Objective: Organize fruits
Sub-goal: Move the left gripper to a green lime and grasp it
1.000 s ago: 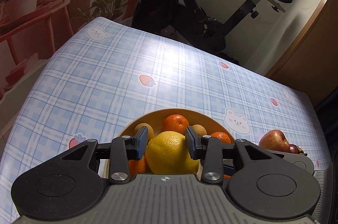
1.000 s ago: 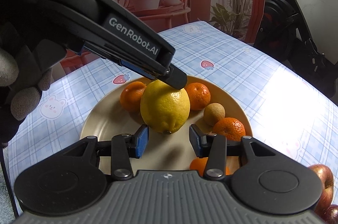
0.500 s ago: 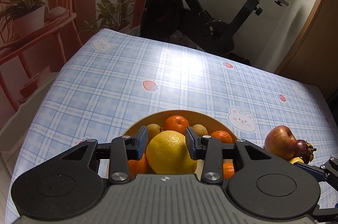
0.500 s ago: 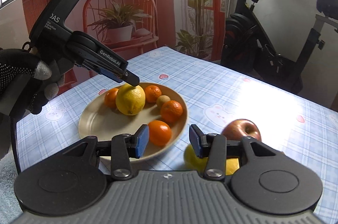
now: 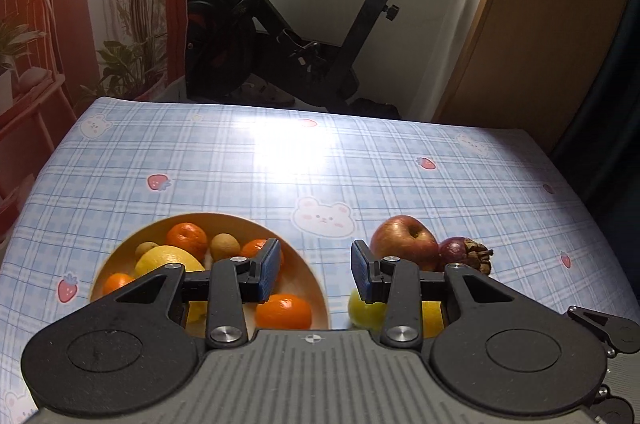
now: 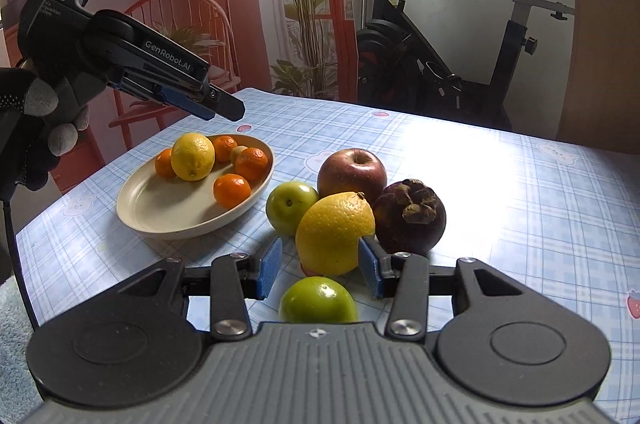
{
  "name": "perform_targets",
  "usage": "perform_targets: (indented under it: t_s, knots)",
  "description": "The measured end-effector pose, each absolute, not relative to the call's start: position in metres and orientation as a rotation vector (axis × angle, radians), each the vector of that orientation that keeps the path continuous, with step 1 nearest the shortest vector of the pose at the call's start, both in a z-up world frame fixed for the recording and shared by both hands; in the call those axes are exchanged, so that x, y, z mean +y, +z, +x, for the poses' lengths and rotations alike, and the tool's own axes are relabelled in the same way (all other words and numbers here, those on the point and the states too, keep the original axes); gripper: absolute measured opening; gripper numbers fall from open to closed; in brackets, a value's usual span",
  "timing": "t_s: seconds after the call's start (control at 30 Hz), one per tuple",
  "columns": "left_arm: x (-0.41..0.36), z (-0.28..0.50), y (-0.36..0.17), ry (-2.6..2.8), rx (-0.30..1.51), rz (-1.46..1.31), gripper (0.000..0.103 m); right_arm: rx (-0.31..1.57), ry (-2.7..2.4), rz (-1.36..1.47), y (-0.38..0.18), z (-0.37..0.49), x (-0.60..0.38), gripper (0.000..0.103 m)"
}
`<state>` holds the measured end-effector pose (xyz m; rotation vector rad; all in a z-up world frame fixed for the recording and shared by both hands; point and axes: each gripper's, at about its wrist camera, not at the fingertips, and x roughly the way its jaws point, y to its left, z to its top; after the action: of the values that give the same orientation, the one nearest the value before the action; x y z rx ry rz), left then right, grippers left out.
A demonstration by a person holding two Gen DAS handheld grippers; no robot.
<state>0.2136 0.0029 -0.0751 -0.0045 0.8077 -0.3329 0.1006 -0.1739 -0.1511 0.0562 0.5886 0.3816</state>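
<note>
Lemon (image 6: 192, 157) on plate (image 6: 160, 210) among oranges, long axis tilted, nub end down toward camera. Left gripper (image 6: 224, 110) above plate in gloved hand (image 6: 28, 128), angled down, jaws apart, empty; "GenRobot.AI" on side. Right gripper (image 6: 316, 266) low over loose fruit, jaws apart, empty.

desk: blue plaid cloth with bears and strawberries (image 6: 500, 184) | on it: oval beige plate (image 6: 160, 212) (holding fruit) | beside plate: red apple (image 6: 352, 172), dark purple mangosteen (image 6: 412, 216), yellow orange (image 6: 336, 232), two green apples (image 6: 290, 202)
</note>
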Motion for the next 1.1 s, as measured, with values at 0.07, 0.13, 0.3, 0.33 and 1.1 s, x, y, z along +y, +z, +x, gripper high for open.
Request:
perform_targets:
  t_s: [0.07, 0.13, 0.3, 0.33, 1.1]
  knots:
    - [-0.009, 0.207, -0.081, -0.368, 0.822, 0.003, 0.041, 0.6, 0.379, 0.068, -0.154, 0.098, -0.178, 0.046]
    - [-0.016, 0.202, -0.086, -0.392, 0.836, 0.013, 0.041, 0.615, 0.38, 0.081, -0.158, 0.095, -0.181, 0.046]
    - [-0.025, 0.197, -0.097, -0.409, 0.858, 0.027, 0.041, 0.645, 0.391, 0.089, -0.167, 0.091, -0.18, 0.046]
    - [-0.025, 0.196, -0.098, -0.409, 0.863, 0.027, 0.041, 0.647, 0.393, 0.089, -0.168, 0.091, -0.18, 0.046]
    - [-0.055, 0.181, -0.123, -0.552, 1.005, -0.03, 0.039, 0.702, 0.412, 0.062, -0.186, 0.09, -0.175, 0.052]
